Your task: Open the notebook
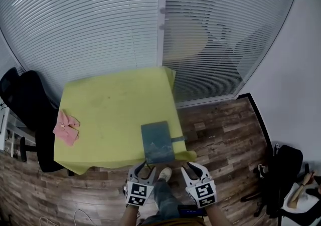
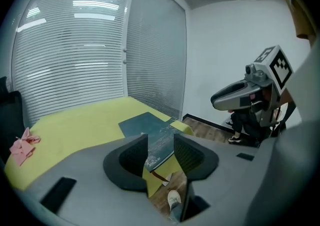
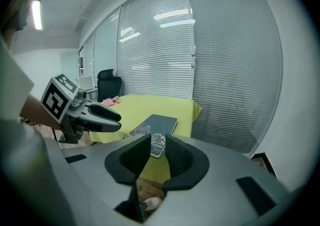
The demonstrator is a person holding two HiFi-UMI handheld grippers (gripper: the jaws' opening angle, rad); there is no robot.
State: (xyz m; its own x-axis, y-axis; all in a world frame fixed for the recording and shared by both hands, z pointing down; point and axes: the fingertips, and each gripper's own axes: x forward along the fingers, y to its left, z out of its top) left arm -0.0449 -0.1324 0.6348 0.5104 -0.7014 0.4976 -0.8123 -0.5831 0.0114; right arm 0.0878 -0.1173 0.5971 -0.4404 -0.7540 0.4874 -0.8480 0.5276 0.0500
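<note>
From the head view, we see one notebook (image 1: 157,142) lying shut on the yellow worktop (image 1: 110,104), at the near right corner, its near end over the edge. A short strip juts from its right side. One pink cloth (image 1: 66,127) sits well apart at the left edge, and one black chair (image 1: 25,94) stands past the worktop's left side. Our two tools hang just short of the near edge: the left gripper (image 1: 143,169) in line with the notebook's near end, the right gripper (image 1: 194,170) a little to the right of it. Neither touches the cover.

In the left gripper view, the fingers (image 2: 135,155) stand spread with nothing pinched. The notebook's near corner shows through the gap but lies beyond the tips. The right gripper hovers at the right, off the worktop.

In the right gripper view, the fingers (image 3: 177,157) are also apart, by a narrower gap, and empty. The notebook lies ahead of them, flat and closed, with the left gripper reaching in from the left.

We judge the task barely begun. Both tools are only near the notebook, and the whole of the job is left: catching the cover's edge and lifting it over. Whether the strip holds the cover shut we cannot tell.
</note>
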